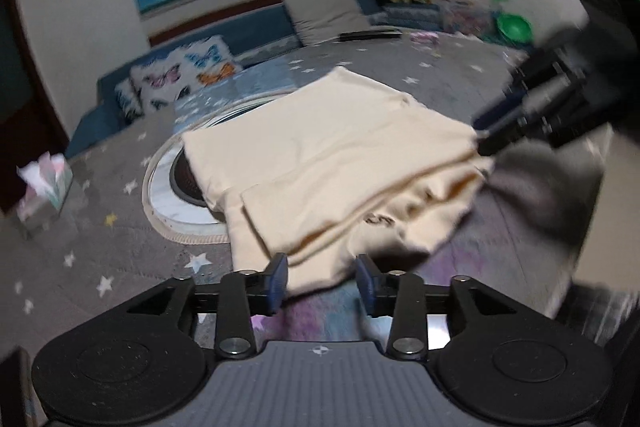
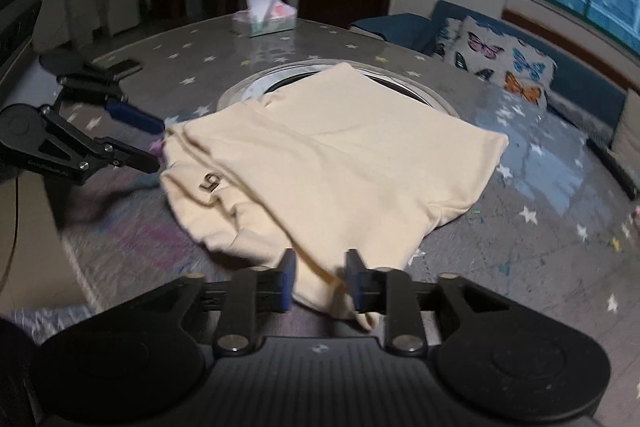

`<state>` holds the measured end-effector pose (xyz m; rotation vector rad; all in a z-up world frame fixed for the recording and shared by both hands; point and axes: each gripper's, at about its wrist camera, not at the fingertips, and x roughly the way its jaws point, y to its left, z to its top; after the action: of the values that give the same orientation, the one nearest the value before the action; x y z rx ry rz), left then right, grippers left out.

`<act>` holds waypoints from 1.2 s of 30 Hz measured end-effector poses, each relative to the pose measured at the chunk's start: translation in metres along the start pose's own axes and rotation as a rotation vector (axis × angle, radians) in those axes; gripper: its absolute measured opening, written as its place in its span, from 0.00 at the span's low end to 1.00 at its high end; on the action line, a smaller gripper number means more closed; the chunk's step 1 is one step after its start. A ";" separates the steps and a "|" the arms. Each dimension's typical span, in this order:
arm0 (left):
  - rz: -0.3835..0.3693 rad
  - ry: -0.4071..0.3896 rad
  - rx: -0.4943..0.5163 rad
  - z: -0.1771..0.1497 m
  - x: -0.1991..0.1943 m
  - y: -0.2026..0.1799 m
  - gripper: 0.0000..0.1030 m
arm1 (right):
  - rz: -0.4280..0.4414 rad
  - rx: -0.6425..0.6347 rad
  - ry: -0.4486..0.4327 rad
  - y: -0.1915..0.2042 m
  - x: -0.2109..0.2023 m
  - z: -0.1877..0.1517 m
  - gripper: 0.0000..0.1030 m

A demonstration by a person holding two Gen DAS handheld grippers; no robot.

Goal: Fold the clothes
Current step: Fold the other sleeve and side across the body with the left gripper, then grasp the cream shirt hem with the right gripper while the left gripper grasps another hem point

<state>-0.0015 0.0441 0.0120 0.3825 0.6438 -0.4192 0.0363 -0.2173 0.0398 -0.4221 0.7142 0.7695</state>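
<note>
A cream garment (image 1: 328,163), partly folded, lies on the grey star-patterned counter (image 1: 80,259), covering part of the round inset (image 1: 160,187) at the counter's centre. In the left wrist view the left gripper (image 1: 322,281) has its blue-padded fingers (image 1: 278,281) set apart, and a hem of the garment hangs into the gap between them; the pads do not appear to press the cloth, though the blur makes that hard to be sure of. Ahead of these fingers and to their right, the right gripper (image 1: 486,141) meets a bunched corner of the cloth, where the layers are lifted and rumpled, with a small dark mark showing on the fabric. In the right wrist view the right gripper (image 2: 320,281) likewise shows its fingers (image 2: 288,281) parted, with a fold of the garment (image 2: 340,163) and a thin edge strip draped between and below them, so I cannot tell whether the cloth is truly gripped. The left gripper (image 2: 158,147) sits ahead and to the left of these fingers, its tips spread at the garment's far corner. Beyond the cloth a tissue box (image 2: 266,19) stands on the counter, and a butterfly cushion (image 2: 500,63) rests on the blue sofa off to the right.
</note>
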 end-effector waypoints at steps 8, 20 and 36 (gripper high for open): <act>0.013 -0.047 0.162 -0.005 0.021 -0.034 0.46 | -0.002 -0.165 0.009 0.022 0.002 -0.008 0.51; -0.058 -0.101 -0.067 0.040 0.033 0.011 0.08 | 0.009 -0.262 -0.058 0.032 0.024 -0.001 0.59; 0.036 -0.079 0.001 0.010 0.028 0.003 0.39 | 0.117 0.067 -0.070 -0.024 0.031 0.040 0.10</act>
<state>0.0251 0.0352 0.0024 0.3759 0.5592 -0.3981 0.0870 -0.1955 0.0476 -0.2933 0.7016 0.8642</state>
